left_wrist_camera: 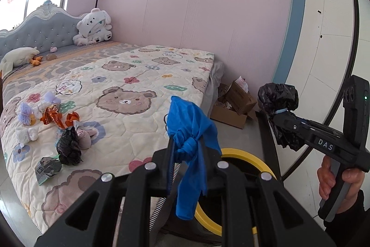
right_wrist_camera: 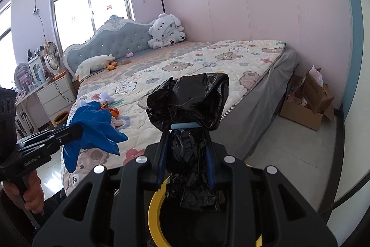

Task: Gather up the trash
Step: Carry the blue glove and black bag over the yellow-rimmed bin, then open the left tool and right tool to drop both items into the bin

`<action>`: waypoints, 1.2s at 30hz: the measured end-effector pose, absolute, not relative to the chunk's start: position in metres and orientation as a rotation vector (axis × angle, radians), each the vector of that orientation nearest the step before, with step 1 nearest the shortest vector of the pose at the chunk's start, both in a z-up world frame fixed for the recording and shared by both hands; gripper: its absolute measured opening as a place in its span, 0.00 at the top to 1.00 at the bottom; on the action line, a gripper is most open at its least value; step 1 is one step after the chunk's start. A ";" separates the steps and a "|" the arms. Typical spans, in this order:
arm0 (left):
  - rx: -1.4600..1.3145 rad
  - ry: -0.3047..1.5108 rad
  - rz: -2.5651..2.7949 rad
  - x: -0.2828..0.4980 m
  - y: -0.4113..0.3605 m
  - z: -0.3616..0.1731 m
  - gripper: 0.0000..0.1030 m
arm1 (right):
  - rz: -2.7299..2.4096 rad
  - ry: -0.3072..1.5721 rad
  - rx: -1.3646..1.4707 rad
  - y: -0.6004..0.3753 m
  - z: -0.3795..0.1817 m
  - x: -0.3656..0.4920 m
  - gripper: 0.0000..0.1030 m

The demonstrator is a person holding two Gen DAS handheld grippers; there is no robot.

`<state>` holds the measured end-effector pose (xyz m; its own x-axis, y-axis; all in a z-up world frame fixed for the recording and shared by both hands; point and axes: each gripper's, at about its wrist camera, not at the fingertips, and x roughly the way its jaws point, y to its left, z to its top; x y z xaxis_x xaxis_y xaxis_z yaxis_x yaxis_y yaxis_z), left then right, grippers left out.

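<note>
Trash stays clamped, blue bag (left_wrist_camera: 189, 131) in our left tool (left_wrist_camera: 187, 149), black bag (right_wrist_camera: 187, 103) in our right tool (right_wrist_camera: 187, 131), until the yellow-rimmed bin (right_wrist_camera: 153, 207) sits directly beneath both.

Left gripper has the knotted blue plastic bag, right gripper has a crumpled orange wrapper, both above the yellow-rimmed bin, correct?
Not quite. The right gripper holds a crumpled black plastic bag, as the right wrist view shows. The left gripper does hold the knotted blue plastic bag, both above the yellow-rimmed bin.

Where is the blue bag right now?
The blue bag is clamped in the left gripper, held off the bed's near edge above the yellow-rimmed bin; the right wrist view shows it at left, before the bed.
</note>
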<state>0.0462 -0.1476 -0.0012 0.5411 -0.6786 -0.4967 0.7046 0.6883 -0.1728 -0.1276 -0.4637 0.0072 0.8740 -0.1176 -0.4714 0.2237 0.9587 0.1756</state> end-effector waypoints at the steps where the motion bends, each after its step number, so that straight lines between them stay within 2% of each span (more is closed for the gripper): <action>1: 0.052 0.574 -0.826 0.045 -0.152 -0.003 0.84 | -0.179 0.480 0.239 -0.466 0.005 -0.130 0.74; 24: 0.160 0.780 -0.958 0.024 -0.219 -0.062 0.84 | -0.186 0.612 0.406 -0.510 -0.053 -0.144 0.73; 36: 0.154 0.815 -0.983 0.023 -0.225 -0.070 0.77 | -0.186 0.639 0.445 -0.516 -0.064 -0.137 0.69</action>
